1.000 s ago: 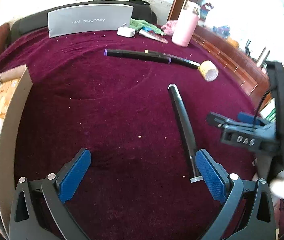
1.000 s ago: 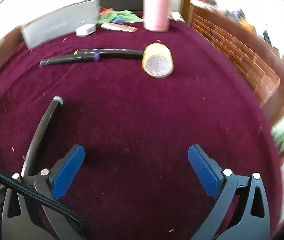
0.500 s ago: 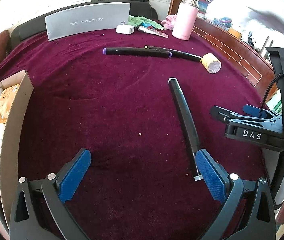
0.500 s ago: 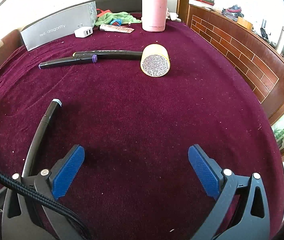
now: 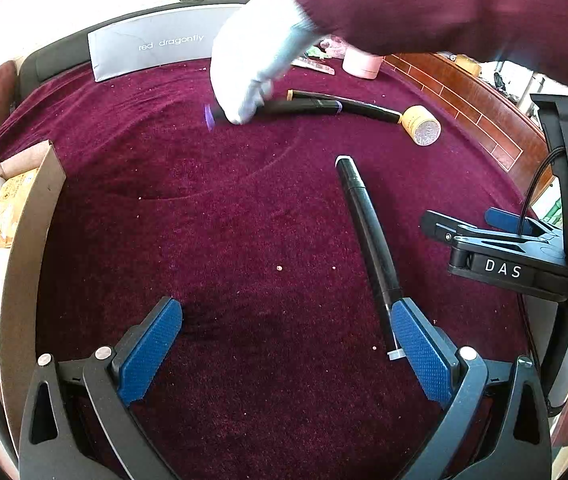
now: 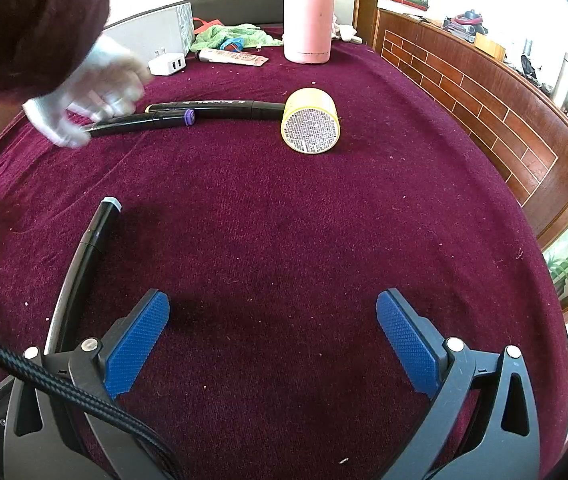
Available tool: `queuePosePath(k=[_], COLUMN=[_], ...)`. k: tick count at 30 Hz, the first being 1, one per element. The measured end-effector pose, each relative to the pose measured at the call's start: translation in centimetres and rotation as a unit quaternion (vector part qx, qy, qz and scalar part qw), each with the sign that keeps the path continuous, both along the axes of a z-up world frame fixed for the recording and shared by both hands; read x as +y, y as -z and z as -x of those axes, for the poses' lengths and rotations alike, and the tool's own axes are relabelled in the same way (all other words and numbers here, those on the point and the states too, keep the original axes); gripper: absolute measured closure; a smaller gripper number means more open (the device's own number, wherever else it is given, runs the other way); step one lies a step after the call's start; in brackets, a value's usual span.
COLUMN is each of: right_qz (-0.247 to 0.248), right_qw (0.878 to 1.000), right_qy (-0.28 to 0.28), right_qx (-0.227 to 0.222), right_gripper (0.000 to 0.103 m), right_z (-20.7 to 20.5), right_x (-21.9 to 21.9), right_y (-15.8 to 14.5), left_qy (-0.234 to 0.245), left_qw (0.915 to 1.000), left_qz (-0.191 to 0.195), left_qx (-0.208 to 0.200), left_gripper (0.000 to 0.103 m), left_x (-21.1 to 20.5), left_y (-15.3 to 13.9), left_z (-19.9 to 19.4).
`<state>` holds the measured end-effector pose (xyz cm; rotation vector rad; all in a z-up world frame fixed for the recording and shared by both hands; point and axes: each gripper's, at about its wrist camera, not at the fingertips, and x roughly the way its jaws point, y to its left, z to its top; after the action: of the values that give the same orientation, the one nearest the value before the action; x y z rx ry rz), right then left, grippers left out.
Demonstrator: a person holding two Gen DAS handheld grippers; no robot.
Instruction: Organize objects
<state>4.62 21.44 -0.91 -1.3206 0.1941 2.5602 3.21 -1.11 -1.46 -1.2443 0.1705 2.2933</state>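
Observation:
Both grippers rest low over the maroon cloth, open and empty: my left gripper (image 5: 286,344) and my right gripper (image 6: 271,330). A black marker (image 5: 368,236) lies lengthwise beside the left gripper's right finger; the right wrist view shows this black marker (image 6: 83,258) left of its fingers. Farther off lie a purple-capped marker (image 6: 143,122) and another black marker (image 6: 223,108), ending at a yellow tape roll (image 6: 311,122). A white-gloved hand (image 5: 249,68) in a maroon sleeve touches the purple-capped marker (image 5: 300,107).
A cardboard box (image 5: 27,240) holding bottles and packets stands at the left edge. At the back are a grey "red dragonfly" box (image 5: 155,50), a white charger (image 6: 167,64), a tube (image 6: 229,57), a green cloth (image 6: 235,34) and a pink bottle (image 6: 308,16). A wooden ledge (image 6: 484,96) runs along the right.
A gloved hand in a maroon sleeve has come in from above and landed on the purple-capped marker. Both grippers stay where they were, open.

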Motion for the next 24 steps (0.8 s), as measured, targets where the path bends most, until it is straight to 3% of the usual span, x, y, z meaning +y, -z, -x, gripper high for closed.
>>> queuePosePath(k=[24], right_qz=[0.0], right_qw=[1.0], right_qy=[0.0], right_qx=[0.0], right_gripper=[0.0], right_z=[-0.05], right_x=[0.01], right_y=[-0.07], left_qy=[0.0], left_qw=[1.0], left_qz=[0.003], left_qx=[0.0], left_gripper=[0.002], left_x=[-0.05], left_y=[-0.17], left_z=[0.2])
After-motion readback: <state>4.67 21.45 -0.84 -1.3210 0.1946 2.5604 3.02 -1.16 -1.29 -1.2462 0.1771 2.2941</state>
